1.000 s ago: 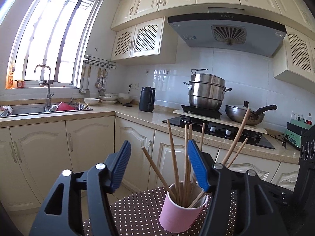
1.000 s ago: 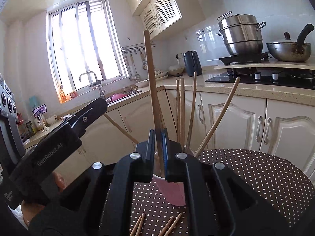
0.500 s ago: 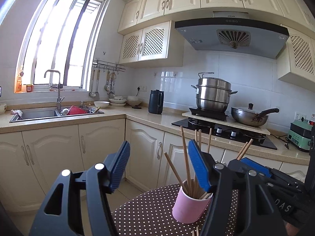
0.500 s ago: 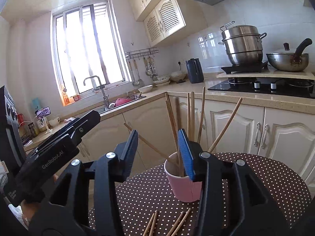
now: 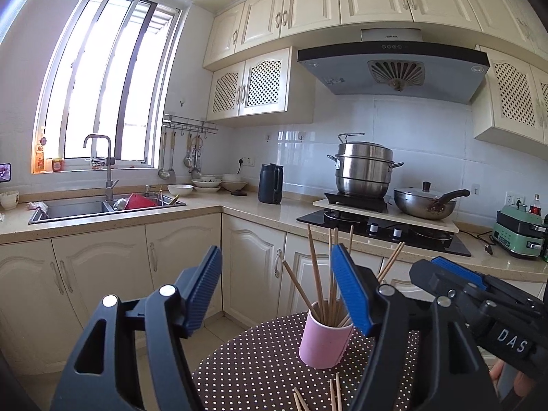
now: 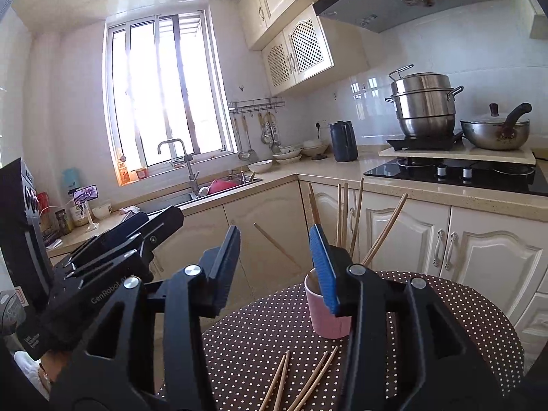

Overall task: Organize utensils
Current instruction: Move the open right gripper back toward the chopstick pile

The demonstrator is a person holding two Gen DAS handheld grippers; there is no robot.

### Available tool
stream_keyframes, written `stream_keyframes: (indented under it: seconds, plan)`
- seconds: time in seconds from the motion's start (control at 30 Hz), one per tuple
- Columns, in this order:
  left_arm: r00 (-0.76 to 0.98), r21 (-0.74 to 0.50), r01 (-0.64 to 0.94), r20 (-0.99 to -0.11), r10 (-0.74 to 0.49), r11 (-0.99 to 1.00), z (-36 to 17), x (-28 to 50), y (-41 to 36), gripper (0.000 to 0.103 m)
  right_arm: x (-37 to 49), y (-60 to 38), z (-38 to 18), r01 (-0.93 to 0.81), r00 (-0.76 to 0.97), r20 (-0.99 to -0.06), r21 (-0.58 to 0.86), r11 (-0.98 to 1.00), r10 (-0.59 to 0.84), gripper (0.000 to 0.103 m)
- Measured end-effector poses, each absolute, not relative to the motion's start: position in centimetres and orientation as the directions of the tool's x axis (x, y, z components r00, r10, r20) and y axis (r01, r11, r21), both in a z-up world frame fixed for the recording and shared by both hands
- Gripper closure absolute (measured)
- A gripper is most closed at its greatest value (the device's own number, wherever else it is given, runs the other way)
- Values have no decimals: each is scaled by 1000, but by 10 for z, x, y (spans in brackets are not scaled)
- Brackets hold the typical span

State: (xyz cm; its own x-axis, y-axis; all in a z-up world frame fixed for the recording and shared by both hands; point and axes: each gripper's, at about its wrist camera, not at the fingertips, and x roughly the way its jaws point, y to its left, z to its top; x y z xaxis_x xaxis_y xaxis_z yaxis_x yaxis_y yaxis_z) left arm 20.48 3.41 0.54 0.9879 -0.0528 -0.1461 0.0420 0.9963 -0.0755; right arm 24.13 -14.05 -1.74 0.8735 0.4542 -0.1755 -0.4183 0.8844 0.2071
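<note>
Left wrist view: the left gripper [image 5: 274, 287] hangs above the near edge of a round table [image 5: 260, 359] covered in a brown cloth with white dots. Its blue-padded jaws have just been opening and stand wide apart, with nothing between the pads. Beyond them a pink cup [image 5: 323, 340] stands upright on the cloth, holding a bundle of wooden chopsticks [image 5: 316, 274] that fan out above its rim. More loose chopsticks [image 5: 334, 394] lie flat on the cloth nearer the camera than the cup — only their tips show. At the right edge the right gripper [image 5: 455, 270] reaches in from the side, level with the cup's top. Behind all this run a kitchen counter, a sink [image 5: 102, 205] and a stove bearing a steel steamer pot [image 5: 364, 167].

Right wrist view: the right gripper [image 6: 277, 267] is parted about halfway and holds nothing; its jaws have just been opening. The pink cup [image 6: 325, 318] sits partly hidden behind the right-hand finger, chopsticks [image 6: 356, 212] rising from it. Four or so loose chopsticks [image 6: 301, 380] lie on the dotted cloth [image 6: 462, 311] just in front of the cup, between the fingers. The left gripper [image 6: 150, 222] shows at the left — its pads cannot be made out from here.
</note>
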Motion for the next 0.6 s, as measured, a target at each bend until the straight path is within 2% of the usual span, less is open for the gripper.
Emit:
stream_keyframes:
  seconds: [0.13, 0.27, 0.6]
  plan:
    - [981, -62, 58, -180, -69, 996, -2, 194, 29, 37, 226, -141, -21, -411, 874, -193, 198, 890, 446, 60]
    - [956, -50, 89, -275, -99, 995, -20, 195, 23, 37, 216, -144, -34, -390, 872, -235, 194, 900, 428, 60]
    - [764, -58, 108, -633, -120, 992, -104, 231, 23, 37, 222, -151, -85, -316, 819, -429, 215, 924, 380, 59]
